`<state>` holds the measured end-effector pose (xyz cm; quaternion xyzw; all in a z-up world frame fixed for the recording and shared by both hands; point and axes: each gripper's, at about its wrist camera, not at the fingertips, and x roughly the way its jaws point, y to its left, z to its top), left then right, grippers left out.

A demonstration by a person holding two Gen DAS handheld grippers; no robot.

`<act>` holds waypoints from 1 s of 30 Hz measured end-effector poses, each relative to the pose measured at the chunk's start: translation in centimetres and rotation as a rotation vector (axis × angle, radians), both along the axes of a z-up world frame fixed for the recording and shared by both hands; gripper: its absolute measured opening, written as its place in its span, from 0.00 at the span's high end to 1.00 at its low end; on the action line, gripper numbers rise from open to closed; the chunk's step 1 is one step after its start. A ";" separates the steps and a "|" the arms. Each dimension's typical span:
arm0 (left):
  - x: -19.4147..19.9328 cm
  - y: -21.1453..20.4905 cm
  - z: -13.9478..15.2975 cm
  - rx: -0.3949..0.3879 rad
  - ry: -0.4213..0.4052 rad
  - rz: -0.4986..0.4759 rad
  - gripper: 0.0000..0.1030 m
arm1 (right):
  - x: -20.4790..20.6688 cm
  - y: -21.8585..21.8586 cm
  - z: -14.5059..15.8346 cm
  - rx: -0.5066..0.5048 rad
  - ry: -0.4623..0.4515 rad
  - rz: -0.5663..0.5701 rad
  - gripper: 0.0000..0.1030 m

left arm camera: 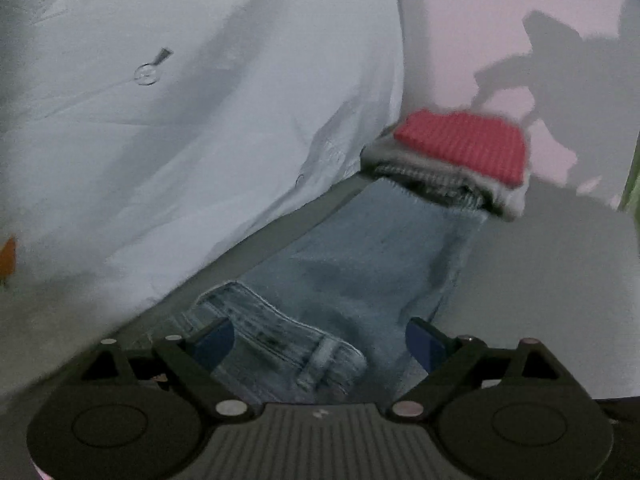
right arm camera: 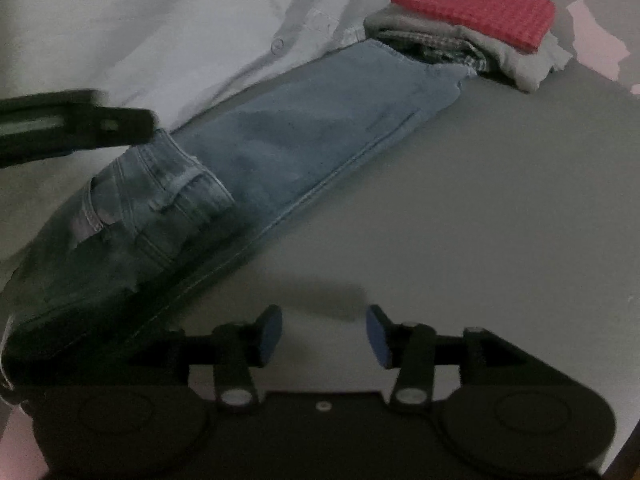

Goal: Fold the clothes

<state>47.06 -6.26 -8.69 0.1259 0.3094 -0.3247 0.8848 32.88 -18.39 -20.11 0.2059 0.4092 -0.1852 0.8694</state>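
Observation:
A pair of light blue jeans (left arm camera: 360, 264) lies stretched out on the grey table, folded lengthwise, its waistband end turned over near me; it also shows in the right wrist view (right arm camera: 304, 136). My left gripper (left arm camera: 320, 340) is open, its blue pads on either side of the folded waistband. It shows as a dark blurred shape (right arm camera: 76, 124) in the right wrist view, above the waistband. My right gripper (right arm camera: 324, 334) is open and empty above bare table, to the right of the jeans' waist end.
A stack of folded clothes with a red knit piece (left arm camera: 464, 144) on top sits at the far end of the jeans, also in the right wrist view (right arm camera: 476, 12). A white printed sheet (left arm camera: 180, 120) lies along the left. A pink wall (left arm camera: 500, 20) stands behind.

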 end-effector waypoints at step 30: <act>-0.9 22.1 -11.6 0.048 0.223 0.538 0.00 | 11.5 11.8 -2.4 -0.446 -0.149 0.494 0.00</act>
